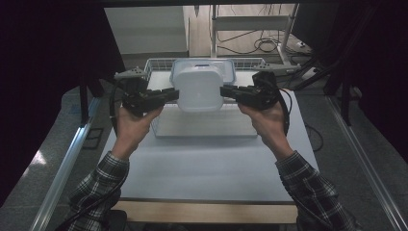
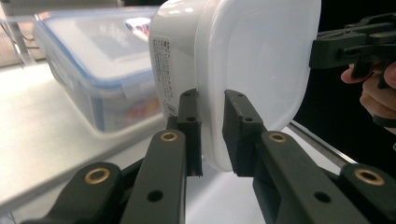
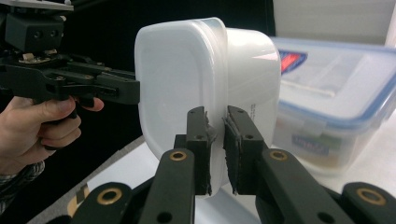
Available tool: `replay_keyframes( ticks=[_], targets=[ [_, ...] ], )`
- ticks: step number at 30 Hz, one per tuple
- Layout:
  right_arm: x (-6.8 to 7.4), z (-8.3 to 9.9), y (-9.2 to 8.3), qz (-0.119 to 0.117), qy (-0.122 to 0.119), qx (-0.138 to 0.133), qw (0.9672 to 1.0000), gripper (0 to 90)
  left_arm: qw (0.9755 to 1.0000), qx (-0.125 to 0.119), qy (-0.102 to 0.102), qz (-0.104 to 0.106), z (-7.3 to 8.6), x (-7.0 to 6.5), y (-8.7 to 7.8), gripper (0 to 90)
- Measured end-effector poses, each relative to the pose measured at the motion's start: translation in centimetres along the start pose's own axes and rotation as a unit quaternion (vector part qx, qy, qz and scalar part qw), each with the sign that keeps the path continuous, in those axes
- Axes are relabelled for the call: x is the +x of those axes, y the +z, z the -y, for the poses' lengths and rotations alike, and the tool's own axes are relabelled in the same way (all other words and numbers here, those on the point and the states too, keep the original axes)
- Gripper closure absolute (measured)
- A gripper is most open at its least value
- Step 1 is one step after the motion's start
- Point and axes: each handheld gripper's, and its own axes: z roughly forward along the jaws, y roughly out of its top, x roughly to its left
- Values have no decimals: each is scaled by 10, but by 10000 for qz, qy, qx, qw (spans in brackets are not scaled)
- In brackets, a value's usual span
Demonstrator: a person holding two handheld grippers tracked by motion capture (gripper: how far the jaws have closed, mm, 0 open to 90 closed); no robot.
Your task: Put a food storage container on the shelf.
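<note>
above white table (image 1: 207, 159), left gripper (image 1: 169, 94) and right gripper (image 1: 230, 92) level, clamping white tub's (image 1: 199, 89) rim.

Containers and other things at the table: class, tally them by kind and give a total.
White tubs: 1, gripped at its rim by the left gripper and right gripper
Clear boxes with blue-edged lids: 1
Wire baskets: 1
Grippers: 2
Total: 5
</note>
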Motion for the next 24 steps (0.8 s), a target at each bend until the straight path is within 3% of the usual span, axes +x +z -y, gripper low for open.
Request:
replay_keyframes(
  ticks=[4, 18, 24],
  targets=[
    [0, -11, 0, 5, -1, -90, 10000, 803, 10000, -36, 54, -53, -12, 0, -3, 780],
    [-16, -46, 12, 171, 100, -282, 9994, 794, 9997, -171, -34, -162, -50, 10, 4, 781],
    [-26, -56, 19, 222, 226, -273, 9991, 790, 9997, -103, -142, -178, -59, 17, 11, 782]
  ],
)
